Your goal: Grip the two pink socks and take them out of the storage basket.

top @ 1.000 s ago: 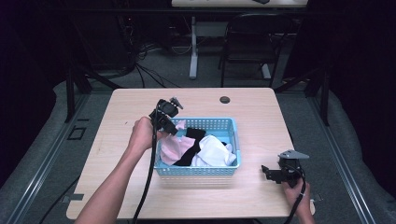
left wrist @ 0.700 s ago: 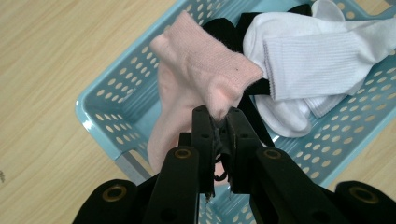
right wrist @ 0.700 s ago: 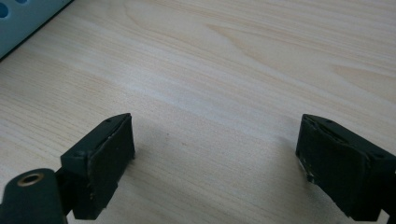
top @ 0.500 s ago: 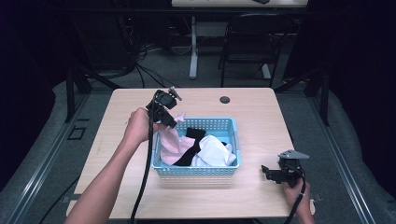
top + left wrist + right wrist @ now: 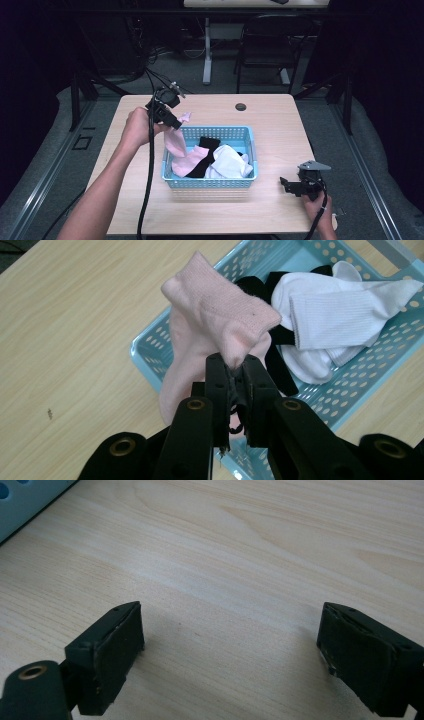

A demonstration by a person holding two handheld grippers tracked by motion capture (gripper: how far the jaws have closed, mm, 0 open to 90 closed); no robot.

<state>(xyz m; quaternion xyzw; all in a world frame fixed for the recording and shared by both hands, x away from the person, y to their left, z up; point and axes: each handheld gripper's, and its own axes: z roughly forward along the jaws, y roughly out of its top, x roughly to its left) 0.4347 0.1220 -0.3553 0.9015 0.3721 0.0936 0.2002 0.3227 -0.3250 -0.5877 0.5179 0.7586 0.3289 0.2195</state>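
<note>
Jaws of left gripper (image 5: 235,371) pinch pink sock (image 5: 220,325) cuff, close-up confirms.

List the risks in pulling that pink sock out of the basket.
The left gripper pinches only a small fold at the pink sock cuff, so it may slip free. The sock's lower end still lies in the blue basket against the black sock, which could drag along.

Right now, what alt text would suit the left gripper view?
The left gripper pinches a pink sock by its cuff, above a light blue perforated basket holding white socks and a black sock, on a pale wooden table.
</note>
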